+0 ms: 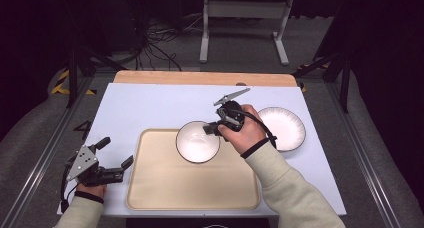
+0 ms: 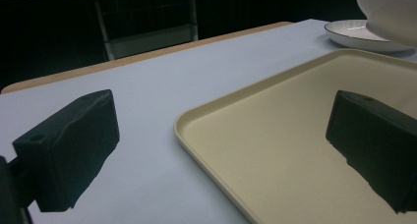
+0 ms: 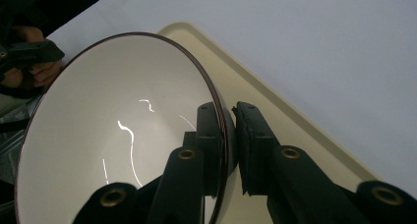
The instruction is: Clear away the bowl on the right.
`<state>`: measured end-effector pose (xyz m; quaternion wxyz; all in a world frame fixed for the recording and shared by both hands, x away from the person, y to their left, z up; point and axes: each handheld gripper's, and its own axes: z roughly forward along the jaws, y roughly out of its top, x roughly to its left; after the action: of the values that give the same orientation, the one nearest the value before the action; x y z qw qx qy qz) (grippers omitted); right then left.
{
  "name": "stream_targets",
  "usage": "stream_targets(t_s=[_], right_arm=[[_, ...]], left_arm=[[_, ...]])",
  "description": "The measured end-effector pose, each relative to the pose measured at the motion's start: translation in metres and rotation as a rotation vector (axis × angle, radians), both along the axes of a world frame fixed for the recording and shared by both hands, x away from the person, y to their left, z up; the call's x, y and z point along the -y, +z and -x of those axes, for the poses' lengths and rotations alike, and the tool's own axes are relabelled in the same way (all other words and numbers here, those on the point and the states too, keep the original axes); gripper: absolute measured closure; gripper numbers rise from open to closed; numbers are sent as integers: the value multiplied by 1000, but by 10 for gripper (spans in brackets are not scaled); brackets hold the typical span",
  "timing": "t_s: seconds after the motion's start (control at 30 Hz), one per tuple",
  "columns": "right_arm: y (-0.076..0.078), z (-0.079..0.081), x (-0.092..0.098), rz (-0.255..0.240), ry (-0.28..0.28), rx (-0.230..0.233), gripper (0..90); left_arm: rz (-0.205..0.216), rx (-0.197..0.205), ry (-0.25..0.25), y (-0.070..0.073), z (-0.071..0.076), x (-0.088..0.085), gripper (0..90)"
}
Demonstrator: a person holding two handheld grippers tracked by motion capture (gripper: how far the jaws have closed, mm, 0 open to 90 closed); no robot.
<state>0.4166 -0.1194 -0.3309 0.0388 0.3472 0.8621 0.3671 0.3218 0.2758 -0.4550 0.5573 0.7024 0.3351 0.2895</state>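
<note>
My right tool was clamped on the bowl rim, holding it over the tray at its 12 o'clock edge; the plate lay at 3 o'clock. My left tool waited, jaws apart. Next, I judged, a gentle lowering onto the tray.

There is one white bowl, one white plate, one beige tray, and two grippers, left and right.
</note>
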Motion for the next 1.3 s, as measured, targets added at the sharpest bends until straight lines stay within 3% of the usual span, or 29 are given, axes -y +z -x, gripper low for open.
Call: stream_targets(t_s=[0.67,1.3], right_arm=[[-43,-12,-17,52,-7,-94,805],[-66,-15,-23,64,10,-139,801]], left_arm=[[8,-3,-3,0,0,-1,3],[17,-4,-8,0,0,-1,3]])
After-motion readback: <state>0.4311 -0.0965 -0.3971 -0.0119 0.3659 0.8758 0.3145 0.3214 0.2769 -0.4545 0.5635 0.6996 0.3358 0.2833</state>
